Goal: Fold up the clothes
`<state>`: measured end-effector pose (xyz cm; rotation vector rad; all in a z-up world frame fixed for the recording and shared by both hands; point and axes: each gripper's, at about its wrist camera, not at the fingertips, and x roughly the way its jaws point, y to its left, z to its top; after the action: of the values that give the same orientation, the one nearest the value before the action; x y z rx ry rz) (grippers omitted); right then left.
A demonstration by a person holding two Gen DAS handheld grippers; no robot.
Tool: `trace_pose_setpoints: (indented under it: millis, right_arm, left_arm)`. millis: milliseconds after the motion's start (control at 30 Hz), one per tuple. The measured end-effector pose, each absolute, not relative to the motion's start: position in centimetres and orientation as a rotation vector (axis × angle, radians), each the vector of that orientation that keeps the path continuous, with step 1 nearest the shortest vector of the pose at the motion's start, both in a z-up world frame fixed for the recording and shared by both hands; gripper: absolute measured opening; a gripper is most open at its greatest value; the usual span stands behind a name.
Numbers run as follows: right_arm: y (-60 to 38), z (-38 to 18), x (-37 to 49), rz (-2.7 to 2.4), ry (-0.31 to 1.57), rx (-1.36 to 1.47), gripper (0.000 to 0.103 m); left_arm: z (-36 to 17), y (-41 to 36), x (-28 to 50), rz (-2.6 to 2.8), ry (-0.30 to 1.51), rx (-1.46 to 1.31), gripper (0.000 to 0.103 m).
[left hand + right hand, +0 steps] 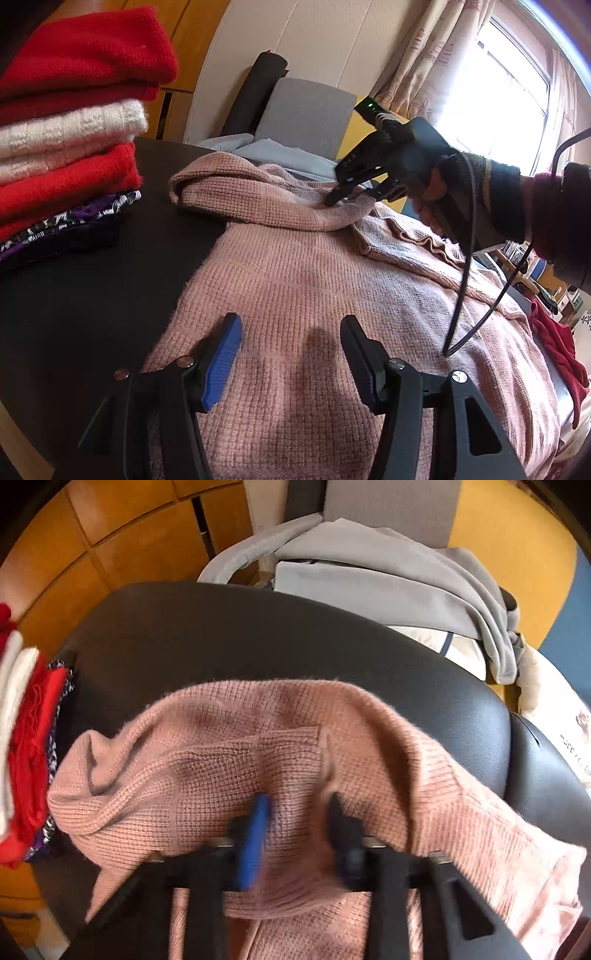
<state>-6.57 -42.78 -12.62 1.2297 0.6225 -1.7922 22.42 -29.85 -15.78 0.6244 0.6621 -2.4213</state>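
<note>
Right gripper [341,194] pinches the folded sleeve of the pink waffle-knit sweater [314,295] at frame centre. Left gripper [291,354] hovers released at the bottom, above its hem. Bare black table [92,295] lies left, below the stacked red and white knits [70,122].

Dusty-pink waffle-knit sweater [303,280] — red and cream folded stack [70,122] — black table [74,302].

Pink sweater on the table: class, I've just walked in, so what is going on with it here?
A person is folding a pink knitted sweater spread on a dark table, a handheld gripper in each hand. The right gripper points down onto the folded-over sleeve, pinching the knit. The left gripper hovers open above the sweater's body, gripping nothing. A stack of folded clothes, red and white knits on top, sits at the table's left edge.
</note>
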Motion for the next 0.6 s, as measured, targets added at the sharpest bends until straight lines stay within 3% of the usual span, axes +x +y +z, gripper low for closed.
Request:
trace_pose_setpoints:
  millis: [33, 133, 400, 600]
  right_arm:
    - [-42.6, -12.2, -6.4, -1.789, 0.617, 1.222, 0.012]
    - [-42.4, -10.5, -4.7, -1.794, 0.661, 1.141, 0.011]
    - [-40.3, -0.7, -0.2, -1.804, 0.721, 0.776, 0.011]
    - [-30.9, 4.8, 3.9, -1.868, 0.823, 0.425, 0.011]
  left_arm:
    - [-15.8, -29.8, 22.4, -2.421, 0.660, 0.623, 0.056]
    - [-15.8, -29.7, 22.3, -2.419, 0.650, 0.625, 0.056]
    - [-15.6, -29.5, 21.8, -2.422, 0.614, 0.671, 0.057]
    - [-14.7, -29.8, 23.2, -2.408, 0.695, 0.725, 0.057]
